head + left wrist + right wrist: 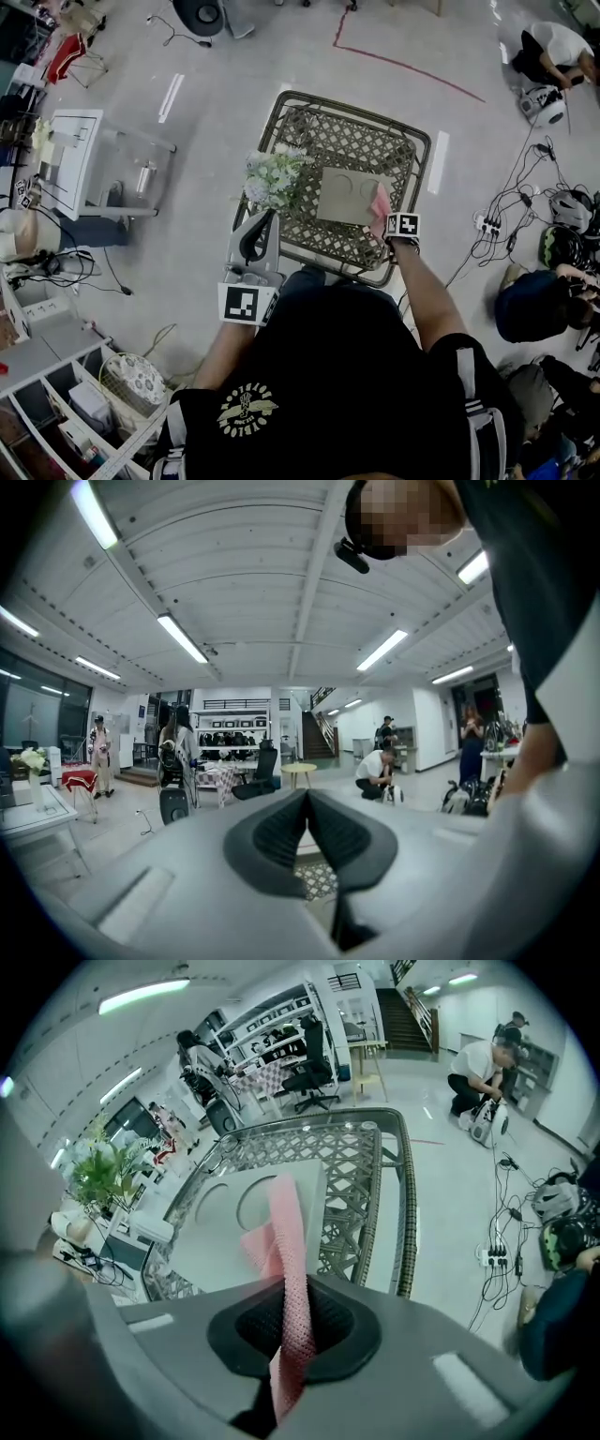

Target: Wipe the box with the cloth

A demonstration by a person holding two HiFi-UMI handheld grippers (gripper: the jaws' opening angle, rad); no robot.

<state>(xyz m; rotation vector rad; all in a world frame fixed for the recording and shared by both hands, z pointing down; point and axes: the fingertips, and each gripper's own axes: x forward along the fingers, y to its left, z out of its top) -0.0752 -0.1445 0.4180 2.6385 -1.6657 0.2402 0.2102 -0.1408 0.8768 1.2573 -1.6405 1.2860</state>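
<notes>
Now the right gripper (pixel 292 1288) squeezes the pink cloth (pixel 284 1222), which lies on the right side of the grey box (pixel 220 1237). The left gripper (pixel 307 803) is pressed together, empty.

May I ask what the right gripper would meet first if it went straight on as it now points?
Most likely the box, lying just ahead of the right gripper; the cloth in its jaws would touch first. Depth is unclear.
</notes>
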